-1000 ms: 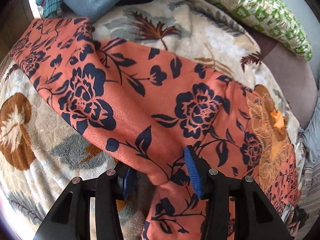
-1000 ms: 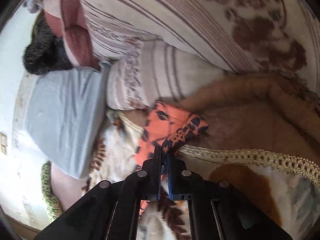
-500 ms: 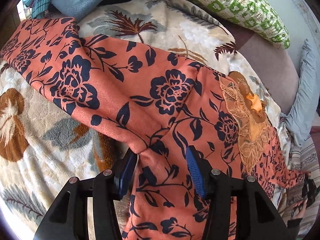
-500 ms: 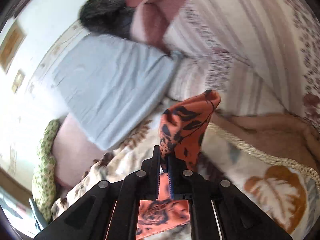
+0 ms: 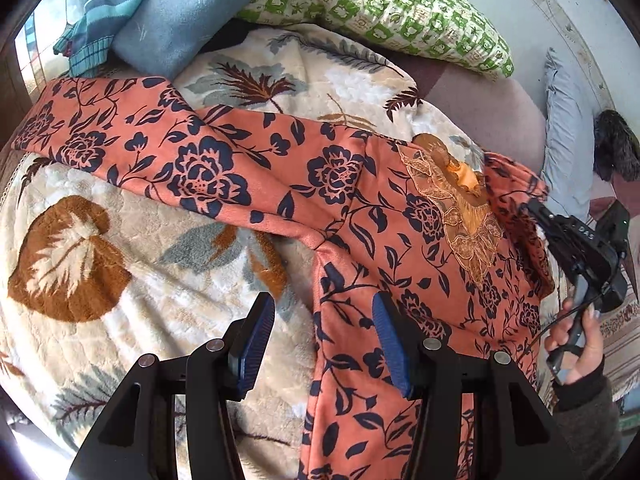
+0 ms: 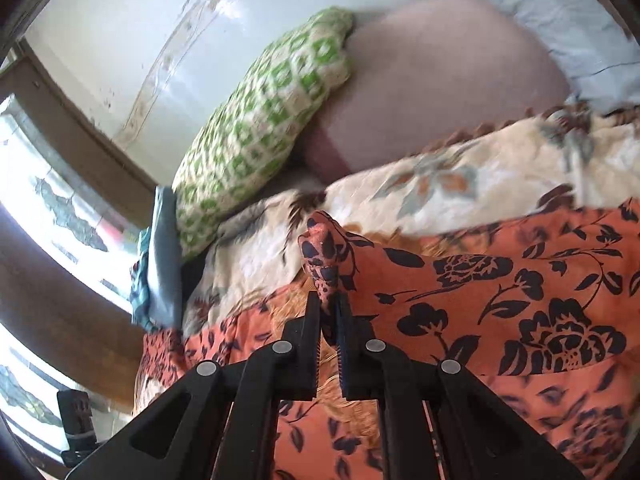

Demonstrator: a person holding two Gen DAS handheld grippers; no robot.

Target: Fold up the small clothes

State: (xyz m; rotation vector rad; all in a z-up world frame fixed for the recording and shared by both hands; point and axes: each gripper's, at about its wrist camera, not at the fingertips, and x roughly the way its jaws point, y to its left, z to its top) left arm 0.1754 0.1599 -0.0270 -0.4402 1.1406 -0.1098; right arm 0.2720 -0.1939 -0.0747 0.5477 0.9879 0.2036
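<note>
Broadly, a plush cream blanket with brown and grey leaf prints is spread under everything, and on it lies the orange, navy-flowered, soft brushed-fabric garment, laid flat ahead of the left gripper's fingers with one long sleeve stretched away to their far left. A green-and-white checked pillow and a blue folded cloth are seen well beyond the fingertips. The garment is judged to be light, limp and slightly grippy rather than slippery; it will drape and crease wherever it is lifted, so it is best taken at hems, cuffs or seam corners, where the doubled cloth gives the pads something to bite. The embroidered orange patch at the neckline looks more delicate and is better left unpinched. The left gripper is released, its blue pads standing apart with the garment's side edge lying between them, unpressed. The right gripper is clenched on a bunched tip of the same garment, which rises just beyond its fingertips; a person's hand is seen carrying it.
</note>
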